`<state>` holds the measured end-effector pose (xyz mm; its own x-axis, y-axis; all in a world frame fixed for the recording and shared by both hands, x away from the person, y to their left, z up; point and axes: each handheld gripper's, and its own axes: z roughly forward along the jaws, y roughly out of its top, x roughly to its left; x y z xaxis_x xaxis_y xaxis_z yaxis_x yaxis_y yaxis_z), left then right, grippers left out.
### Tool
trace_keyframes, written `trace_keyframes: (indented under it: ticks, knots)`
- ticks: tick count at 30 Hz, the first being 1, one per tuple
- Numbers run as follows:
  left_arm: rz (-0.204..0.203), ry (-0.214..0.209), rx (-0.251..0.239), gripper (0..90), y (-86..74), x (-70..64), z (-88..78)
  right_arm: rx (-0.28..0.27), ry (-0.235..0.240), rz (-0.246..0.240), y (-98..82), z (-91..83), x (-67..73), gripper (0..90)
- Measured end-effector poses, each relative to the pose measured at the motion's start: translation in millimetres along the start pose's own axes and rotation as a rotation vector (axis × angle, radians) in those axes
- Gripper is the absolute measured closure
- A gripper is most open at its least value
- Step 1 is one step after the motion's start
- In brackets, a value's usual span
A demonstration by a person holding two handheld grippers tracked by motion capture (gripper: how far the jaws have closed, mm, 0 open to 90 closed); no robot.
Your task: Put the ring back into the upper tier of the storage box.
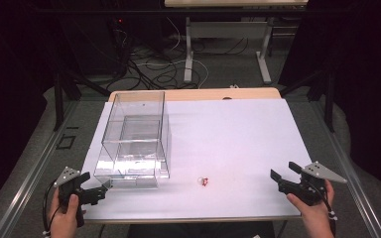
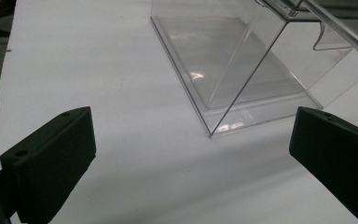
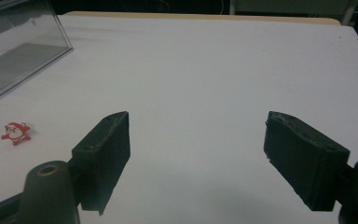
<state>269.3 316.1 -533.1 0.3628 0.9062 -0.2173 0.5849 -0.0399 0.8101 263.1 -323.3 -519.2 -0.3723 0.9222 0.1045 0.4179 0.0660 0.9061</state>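
Left hand-held gripper (image 1: 100,191) gapes beside clear box (image 1: 135,141) corner.

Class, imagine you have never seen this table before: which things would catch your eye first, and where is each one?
First the clear plastic box, standing on the left part of the white table. Next the tiny red and white figure, lying alone near the front edge, right of the box. Then the left gripper and right gripper, open at the front corners.
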Motion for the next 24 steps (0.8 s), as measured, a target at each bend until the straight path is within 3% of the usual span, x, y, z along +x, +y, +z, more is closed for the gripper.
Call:
trace_keyframes:
  ticks: [14, 24]
  knots:
    - [-0.003, 0.005, -0.006, 0.9, -1.3, -0.2, -3.7, 0.008, 0.044, -0.005, 5.0, 7.5, 10.4, 25.8]
    - [-0.004, 0.004, -0.006, 0.9, -1.7, -0.3, -5.2, 0.037, 0.115, -0.079, 24.8, 11.2, 27.3, 33.2]
